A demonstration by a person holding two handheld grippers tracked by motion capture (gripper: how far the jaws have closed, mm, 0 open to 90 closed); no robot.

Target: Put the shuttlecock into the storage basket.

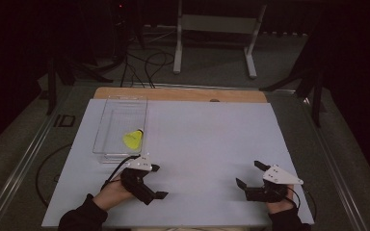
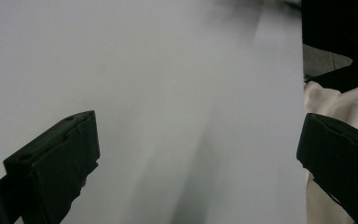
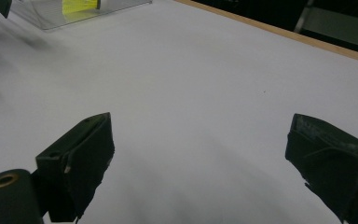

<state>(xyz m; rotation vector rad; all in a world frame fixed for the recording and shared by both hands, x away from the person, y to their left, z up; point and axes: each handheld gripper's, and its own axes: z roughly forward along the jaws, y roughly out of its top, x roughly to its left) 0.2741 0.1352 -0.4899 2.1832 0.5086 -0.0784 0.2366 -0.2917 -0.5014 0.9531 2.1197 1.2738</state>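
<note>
The left hand-held gripper (image 1: 157, 181) lies low over the near-left part of the counter (image 1: 207, 139), held by my left hand (image 1: 113, 192); its jaws stand wide apart with nothing between them, and they point toward the right. In the left gripper view the same two black jaws frame bare white surface, with a pale cloth (image 2: 328, 100) at the right edge beyond the counter's border. A grey three-cornered plate (image 1: 139, 163) sits on top of this gripper, and a black cable (image 1: 118, 168) loops from it toward the wrist.

The right hand-held gripper (image 1: 249, 174) rests at the near-right of the counter in my right hand (image 1: 280, 206), well apart from the left one. Its jaws are also spread open and empty, pointing toward the far left. In the right gripper view they rise over plain white surface.

Just beyond the left gripper, on the left side of the counter, stands a clear plastic bin (image 1: 107, 144), long side running near to far. Inside it, toward its near end, lies a yellow shuttlecock (image 1: 133, 139) with its dark tip toward the far right. The right gripper view catches the bin (image 3: 51, 18) and shuttlecock (image 3: 79, 5) at its upper left.

A wooden edge (image 1: 183, 94) borders the counter's far side. Beyond it, on the floor, I see a white frame (image 1: 217, 24) and loose cables (image 1: 149, 62).
</note>
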